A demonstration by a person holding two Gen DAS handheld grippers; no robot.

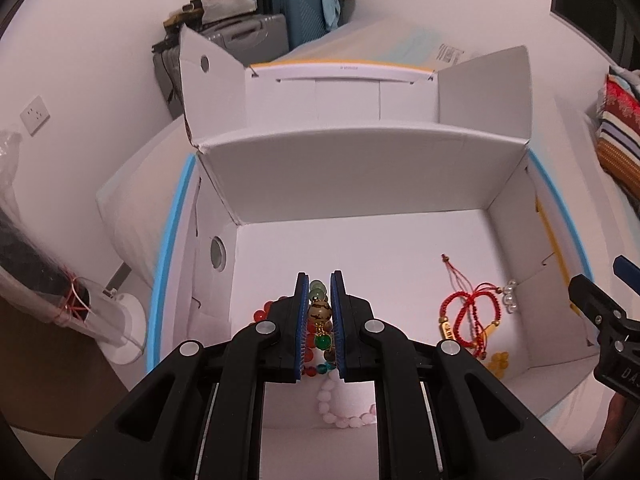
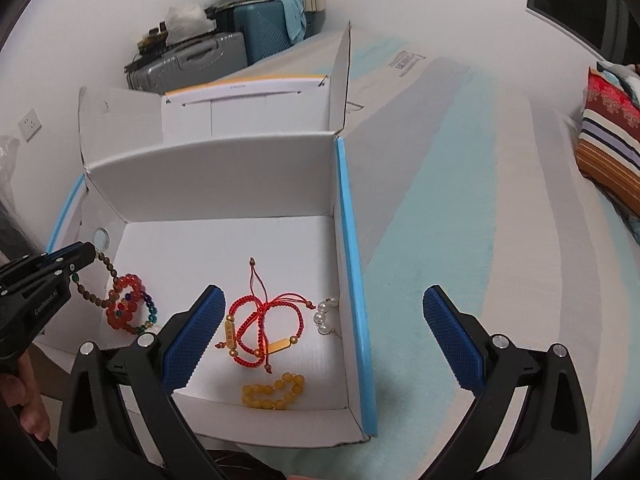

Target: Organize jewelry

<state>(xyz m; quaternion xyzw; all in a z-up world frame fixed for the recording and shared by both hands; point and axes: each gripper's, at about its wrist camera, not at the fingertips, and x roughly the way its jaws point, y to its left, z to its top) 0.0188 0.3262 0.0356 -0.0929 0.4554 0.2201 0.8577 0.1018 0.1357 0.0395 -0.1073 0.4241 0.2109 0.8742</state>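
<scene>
A white cardboard box (image 1: pixel 360 184) with blue edges holds the jewelry. My left gripper (image 1: pixel 320 280) is shut on a bracelet of brown and green beads (image 1: pixel 319 312) and holds it above the box floor; in the right wrist view the brown bead strand (image 2: pixel 105 276) hangs from it (image 2: pixel 86 252). Below lie a red bead bracelet (image 2: pixel 124 300) and a pink bead bracelet (image 1: pixel 344 412). Red cord bracelets (image 2: pixel 264 320), a pearl piece (image 2: pixel 324 316) and a yellow bead bracelet (image 2: pixel 276 392) lie on the box floor. My right gripper (image 2: pixel 320 332) is open and empty above the box's right wall.
The box sits on a bed with a white and pale blue cover (image 2: pixel 460 200). A striped cushion (image 2: pixel 612 136) lies at the right. Suitcases (image 2: pixel 240 40) stand against the far wall. A wall socket (image 1: pixel 35 114) is at the left.
</scene>
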